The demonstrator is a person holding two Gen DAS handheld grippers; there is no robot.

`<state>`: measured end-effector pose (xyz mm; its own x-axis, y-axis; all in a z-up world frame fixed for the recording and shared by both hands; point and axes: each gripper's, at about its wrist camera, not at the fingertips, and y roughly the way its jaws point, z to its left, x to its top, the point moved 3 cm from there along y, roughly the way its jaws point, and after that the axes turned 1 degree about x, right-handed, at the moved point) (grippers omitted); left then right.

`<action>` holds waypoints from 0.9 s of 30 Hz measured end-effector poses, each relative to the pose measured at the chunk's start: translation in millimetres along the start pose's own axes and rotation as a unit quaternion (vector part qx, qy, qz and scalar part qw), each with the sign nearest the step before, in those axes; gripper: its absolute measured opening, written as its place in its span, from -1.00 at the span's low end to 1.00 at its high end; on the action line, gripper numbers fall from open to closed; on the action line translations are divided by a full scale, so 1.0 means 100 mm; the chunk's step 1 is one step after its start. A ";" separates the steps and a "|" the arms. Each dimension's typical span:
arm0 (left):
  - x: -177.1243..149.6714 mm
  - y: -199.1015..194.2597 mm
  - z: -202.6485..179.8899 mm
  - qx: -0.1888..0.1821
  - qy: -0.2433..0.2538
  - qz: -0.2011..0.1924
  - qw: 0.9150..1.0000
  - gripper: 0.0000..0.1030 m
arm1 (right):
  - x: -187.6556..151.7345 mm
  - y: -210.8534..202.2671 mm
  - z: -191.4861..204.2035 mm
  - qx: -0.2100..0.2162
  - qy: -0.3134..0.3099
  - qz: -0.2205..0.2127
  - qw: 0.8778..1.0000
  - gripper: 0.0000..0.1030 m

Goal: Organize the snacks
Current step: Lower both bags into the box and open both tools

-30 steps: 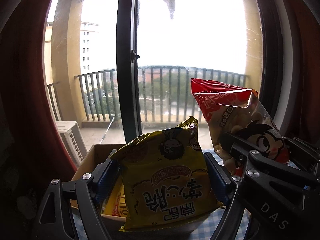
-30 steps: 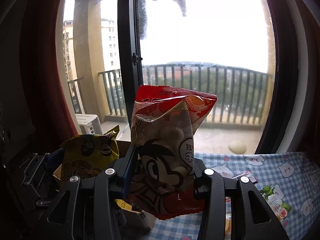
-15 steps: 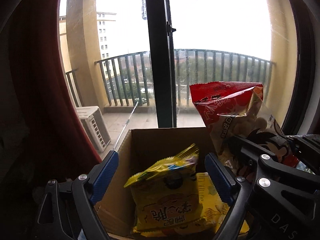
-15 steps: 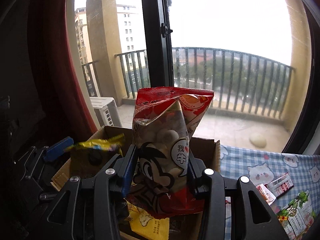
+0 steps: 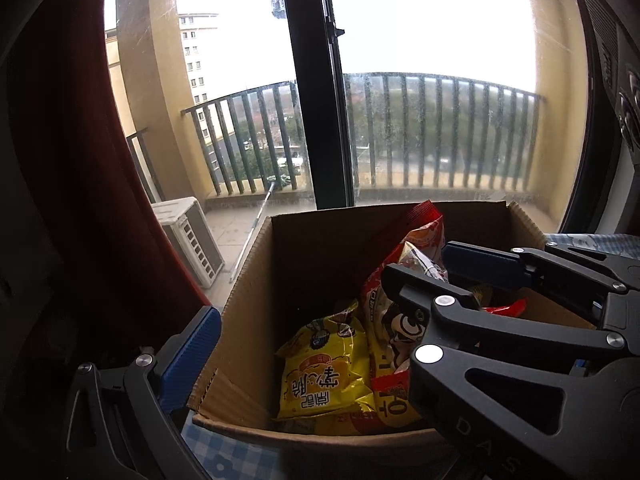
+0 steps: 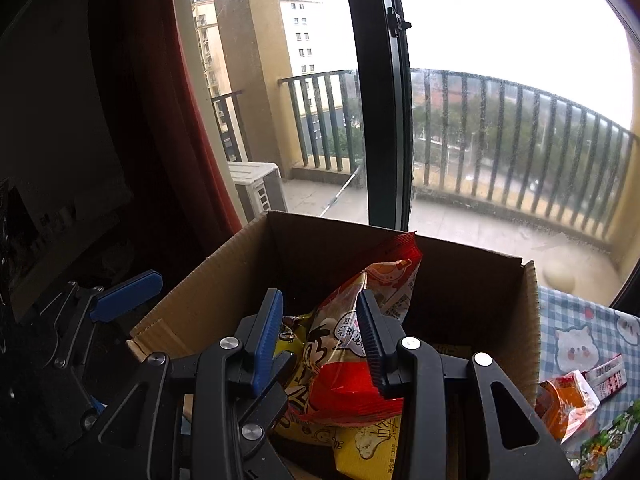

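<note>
An open cardboard box [image 5: 248, 280] stands on the table by the window. A yellow snack bag [image 5: 324, 368] lies loose inside it on other packets. My left gripper [image 5: 320, 332] hangs over the box's near left corner. Its jaws are opening wide with nothing pressed between them, and its left blue pad [image 5: 188, 360] sits outside the box wall. Its right finger is hidden under the right gripper. My right gripper [image 6: 319, 312] is shut on a red cartoon snack bag [image 6: 380, 276], held upright and low inside the box [image 6: 460, 280].
A red curtain [image 5: 100, 200] hangs at the left and a glass balcony door stands right behind the box. On the blue checked tablecloth [image 6: 568, 320] to the right of the box lie an orange packet [image 6: 568, 396], a small white-red packet [image 6: 606, 376] and a green one [image 6: 612, 440].
The left gripper let go of the yellow bag, which dropped into the box, and its jaws spread wider. The right gripper came forward and down, carrying the red bag into the box.
</note>
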<state>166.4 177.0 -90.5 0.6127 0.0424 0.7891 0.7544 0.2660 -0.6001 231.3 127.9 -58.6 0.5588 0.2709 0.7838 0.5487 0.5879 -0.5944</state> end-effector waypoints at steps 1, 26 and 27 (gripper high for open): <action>-0.01 -0.01 0.00 -0.002 0.000 0.002 1.000 0.99 | -0.04 -0.01 0.00 0.003 0.002 0.006 1.000 0.00; 0.01 -0.94 -0.89 -0.080 -0.017 -0.056 0.995 0.99 | -0.40 -1.53 -0.55 -0.075 0.040 -0.100 0.991 0.97; 0.01 -0.98 -0.96 -0.085 -0.014 -0.059 0.995 0.99 | -0.43 -1.60 -0.59 -0.079 0.041 -0.102 0.991 0.97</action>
<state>115.5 58.4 -43.0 0.5127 0.0473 0.8572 0.8510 0.1040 -0.5147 155.8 -22.5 -7.6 0.4717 0.0928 0.8768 0.7422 0.4951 -0.4517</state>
